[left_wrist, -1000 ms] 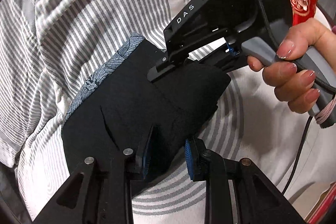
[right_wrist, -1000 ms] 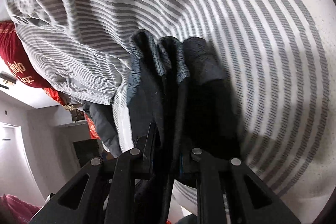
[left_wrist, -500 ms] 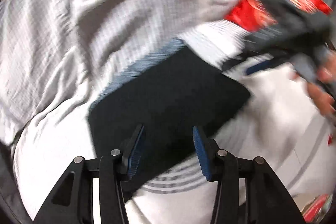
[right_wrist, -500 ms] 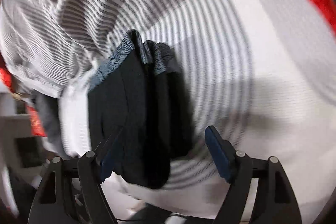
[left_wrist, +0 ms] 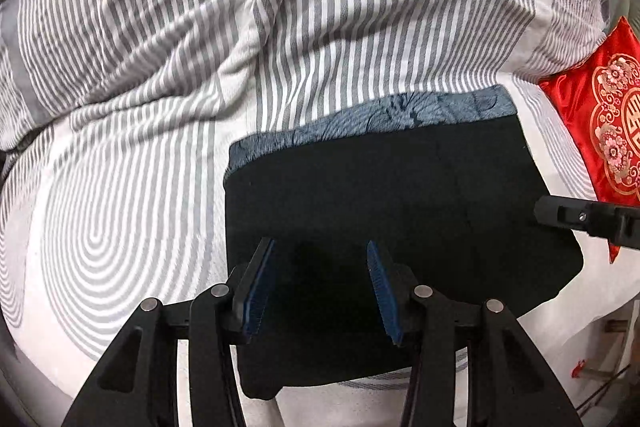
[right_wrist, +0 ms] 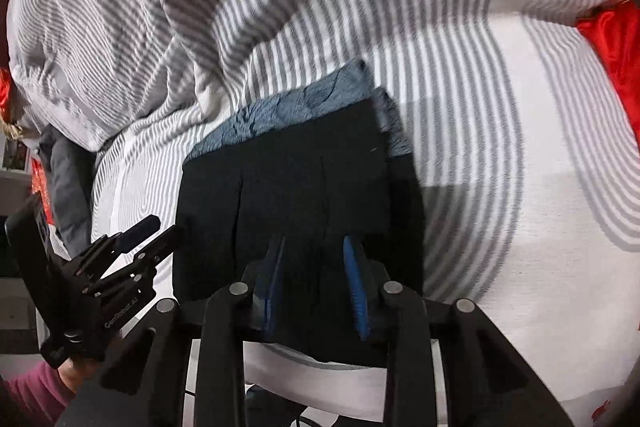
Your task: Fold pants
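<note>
The black pants (left_wrist: 384, 195) lie folded into a flat rectangle on the striped bed, with a blue patterned lining strip (left_wrist: 372, 119) along the far edge. They also show in the right wrist view (right_wrist: 304, 179). My left gripper (left_wrist: 320, 287) is open and empty above the near edge of the pants. My right gripper (right_wrist: 316, 283) is open and empty above the pants' near edge. The right gripper's tip shows at the right of the left wrist view (left_wrist: 588, 217). The left gripper shows at the lower left of the right wrist view (right_wrist: 132, 247).
A grey-and-white striped duvet (left_wrist: 240, 7) is bunched up behind the pants. A red embroidered cushion (left_wrist: 604, 107) lies at the right. The bed's front edge runs just below the pants (left_wrist: 340, 399). A grey garment (right_wrist: 66, 187) sits at the left.
Both grippers let go of the pants and pulled back. The pants now lie flat and folded. The right gripper moved off to the right edge of the left wrist view.
</note>
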Action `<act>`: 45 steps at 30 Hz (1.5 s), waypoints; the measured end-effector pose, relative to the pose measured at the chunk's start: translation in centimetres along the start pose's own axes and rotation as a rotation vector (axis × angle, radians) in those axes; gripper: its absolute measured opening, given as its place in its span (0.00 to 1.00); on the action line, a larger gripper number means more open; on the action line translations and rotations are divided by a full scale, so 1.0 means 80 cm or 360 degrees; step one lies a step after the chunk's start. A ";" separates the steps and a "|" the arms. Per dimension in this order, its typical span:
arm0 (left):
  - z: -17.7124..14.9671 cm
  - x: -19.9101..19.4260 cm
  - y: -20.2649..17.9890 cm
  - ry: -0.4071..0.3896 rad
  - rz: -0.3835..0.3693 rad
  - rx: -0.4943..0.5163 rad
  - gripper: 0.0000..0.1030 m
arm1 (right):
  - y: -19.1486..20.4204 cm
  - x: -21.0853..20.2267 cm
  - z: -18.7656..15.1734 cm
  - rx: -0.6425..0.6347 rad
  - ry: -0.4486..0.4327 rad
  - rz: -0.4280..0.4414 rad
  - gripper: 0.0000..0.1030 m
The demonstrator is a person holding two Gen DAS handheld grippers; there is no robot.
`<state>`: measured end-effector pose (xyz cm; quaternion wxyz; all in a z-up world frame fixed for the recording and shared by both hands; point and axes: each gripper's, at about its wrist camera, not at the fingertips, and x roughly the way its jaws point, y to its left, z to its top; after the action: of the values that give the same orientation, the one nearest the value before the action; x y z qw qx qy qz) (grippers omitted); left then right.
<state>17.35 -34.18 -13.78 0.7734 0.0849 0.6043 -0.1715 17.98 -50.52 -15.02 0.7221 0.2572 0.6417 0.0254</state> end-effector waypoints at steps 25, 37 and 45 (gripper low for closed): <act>-0.029 0.025 -0.021 0.0056 -0.0009 0.0127 0.47 | -0.028 0.033 -0.026 0.0010 0.0027 -0.0074 0.25; 0.049 0.000 0.013 -0.0134 0.0071 0.0086 0.47 | -0.039 -0.012 -0.003 0.0163 -0.0132 -0.0067 0.28; 0.085 0.060 0.029 -0.0016 0.0052 -0.0054 0.47 | -0.023 0.021 0.069 0.0122 -0.0166 -0.0118 0.28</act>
<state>25.39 -35.12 -16.83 0.7805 0.0808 0.6017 -0.1490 22.96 -53.33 -17.06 0.7446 0.2616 0.6128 -0.0393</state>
